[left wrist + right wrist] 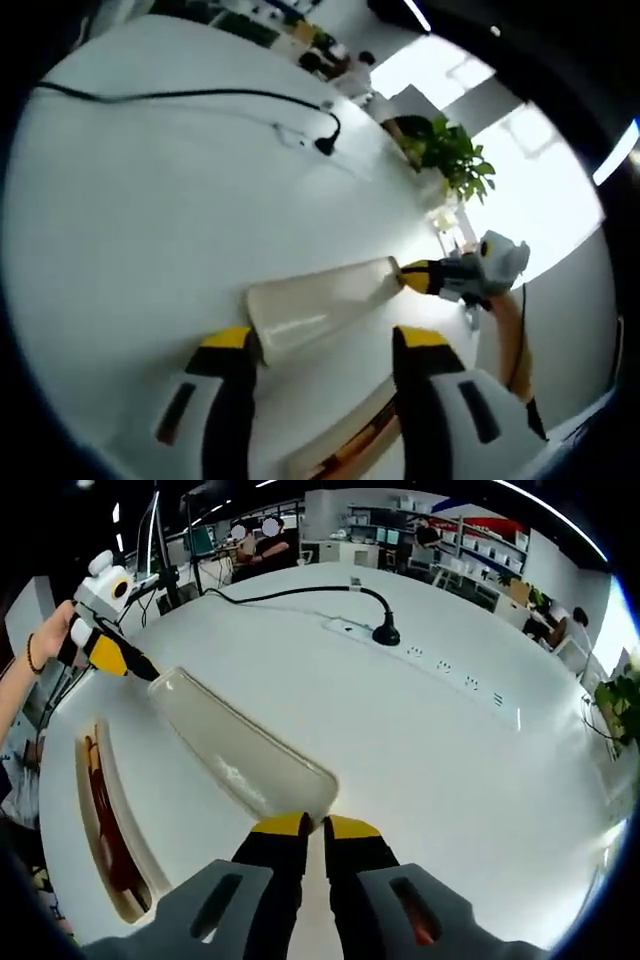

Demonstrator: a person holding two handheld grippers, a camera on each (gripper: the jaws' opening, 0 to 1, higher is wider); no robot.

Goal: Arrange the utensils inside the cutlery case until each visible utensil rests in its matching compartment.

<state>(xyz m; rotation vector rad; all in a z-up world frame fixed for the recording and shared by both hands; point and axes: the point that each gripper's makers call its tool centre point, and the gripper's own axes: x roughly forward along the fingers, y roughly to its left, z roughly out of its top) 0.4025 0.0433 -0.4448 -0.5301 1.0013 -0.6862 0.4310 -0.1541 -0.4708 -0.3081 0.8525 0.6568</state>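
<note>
A long translucent beige lid (320, 305) of the cutlery case hangs over the white table (150, 220). My right gripper (318, 830) is shut on the near end of the lid (240, 745), and it enters the left gripper view from the right (418, 277). My left gripper (328, 345) has its jaws wide apart, with the lid's other end beside its left fingertip (232, 342). In the right gripper view the left gripper (125, 660) touches the lid's far corner. The open case (100, 810) lies at the left with reddish-brown utensils (105, 825) inside, and its edge (345, 445) shows low between my left jaws.
A black cable (200, 95) runs across the table to a plug (385, 635) by a row of sockets (440, 665). A potted plant (450, 150) stands past the table's far edge. A person's hand (40, 650) holds the left gripper. People sit at desks behind.
</note>
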